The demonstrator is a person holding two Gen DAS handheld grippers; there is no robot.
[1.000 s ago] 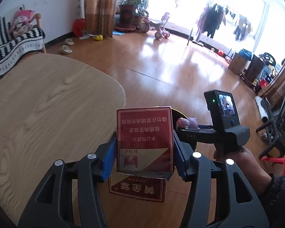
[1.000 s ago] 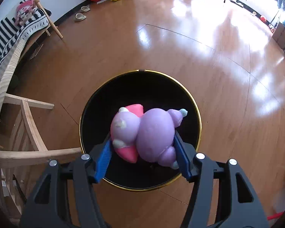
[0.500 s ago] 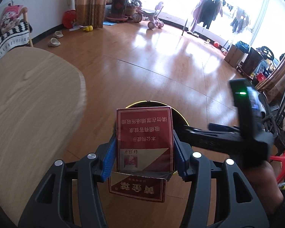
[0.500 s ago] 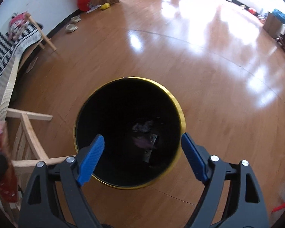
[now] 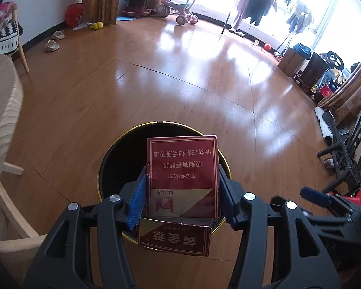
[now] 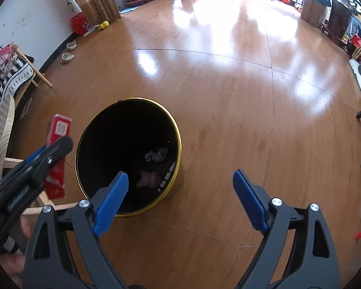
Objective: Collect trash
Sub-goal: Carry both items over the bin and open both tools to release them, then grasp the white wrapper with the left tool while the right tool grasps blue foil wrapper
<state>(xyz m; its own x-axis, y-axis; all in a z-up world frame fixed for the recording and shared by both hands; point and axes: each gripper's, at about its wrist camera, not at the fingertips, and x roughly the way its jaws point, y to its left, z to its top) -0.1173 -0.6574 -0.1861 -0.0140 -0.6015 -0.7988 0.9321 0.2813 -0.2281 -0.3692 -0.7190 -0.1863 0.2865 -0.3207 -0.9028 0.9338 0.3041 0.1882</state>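
My left gripper (image 5: pixel 181 201) is shut on a red cigarette pack (image 5: pixel 183 175) with its lid flap hanging open, held right above the black trash bin with a gold rim (image 5: pixel 113 149). My right gripper (image 6: pixel 180 200) is open and empty, to the right of the bin (image 6: pixel 178 130). Inside the bin lie a purple toy (image 6: pixel 148 177), crumpled grey trash (image 6: pixel 156 155) and a pen. The left gripper with the pack (image 6: pixel 57 130) also shows at the bin's left side in the right wrist view.
A light wooden table edge (image 5: pixel 2 110) and a wooden chair (image 5: pixel 9 216) stand left of the bin. A striped bench (image 6: pixel 4 84) is by the wall. Black chair legs (image 5: pixel 344 159), a cardboard box (image 5: pixel 291 60) and toys line the right side.
My right gripper opened and dropped the purple toy into the bin, then drew back to the right. My left gripper carried the cigarette pack from over the table to above the bin.
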